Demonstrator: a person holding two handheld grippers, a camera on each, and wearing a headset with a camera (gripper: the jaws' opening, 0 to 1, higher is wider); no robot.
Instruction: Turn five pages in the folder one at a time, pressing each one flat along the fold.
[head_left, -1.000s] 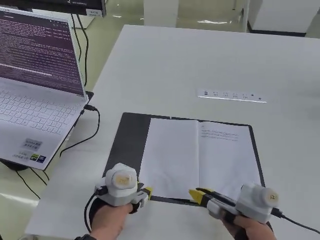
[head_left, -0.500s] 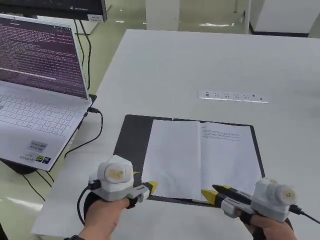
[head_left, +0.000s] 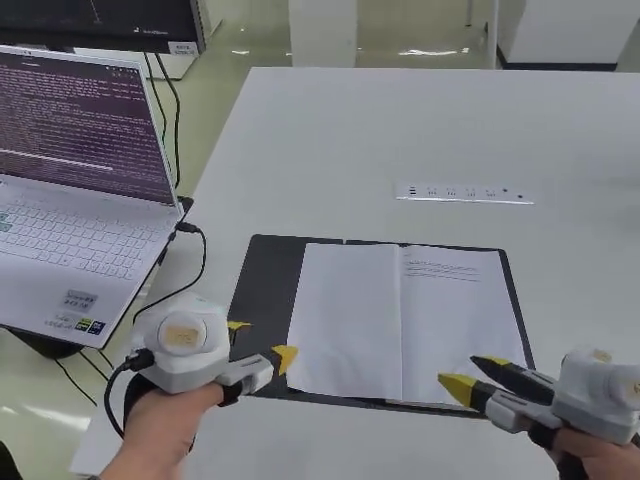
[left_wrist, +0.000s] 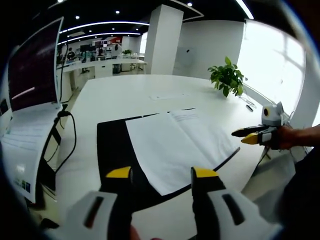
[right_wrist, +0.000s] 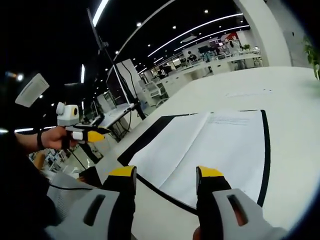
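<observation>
While hovering clear of the folder (head_left: 265, 290), left gripper (head_left: 262, 340) at its front-left corner, right gripper (head_left: 472, 373) at front edge of right page (head_left: 455, 320), likely staged to pinch that page. Both pairs of jaws apart, empty. Folder open flat near front edge of counter (head_left: 400, 130).

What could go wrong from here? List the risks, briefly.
1. The right page lies flat, no corner lifted, so the open right gripper might pinch several sheets at once.
2. Neither gripper touches the folder; it may slide on the table when a page is pulled.
3. The laptop cable runs close to the left gripper and could snag.
</observation>
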